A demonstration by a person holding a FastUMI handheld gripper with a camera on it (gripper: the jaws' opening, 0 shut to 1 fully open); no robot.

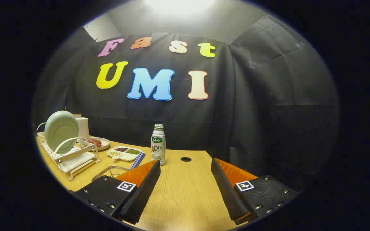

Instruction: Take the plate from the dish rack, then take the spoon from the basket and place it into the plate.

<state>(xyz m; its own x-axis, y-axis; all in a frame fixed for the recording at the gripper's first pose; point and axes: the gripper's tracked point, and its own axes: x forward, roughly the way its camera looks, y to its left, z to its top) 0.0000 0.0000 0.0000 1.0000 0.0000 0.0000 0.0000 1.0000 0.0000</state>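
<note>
The gripper (185, 189) sits low in the frame, its two fingers rising from the bottom edge and pointing forward. The left finger (140, 189) lies at lower left of centre, the right finger (228, 189) at lower right of centre, and a wide gap stands between them (the jaws are spread fully apart, with nothing pinched). Both fingers slant slightly inward toward their far tips, and each carries a small square marker on its upper face. The two tips sit level with each other, so the gripper is held flat, not rolled.
</note>
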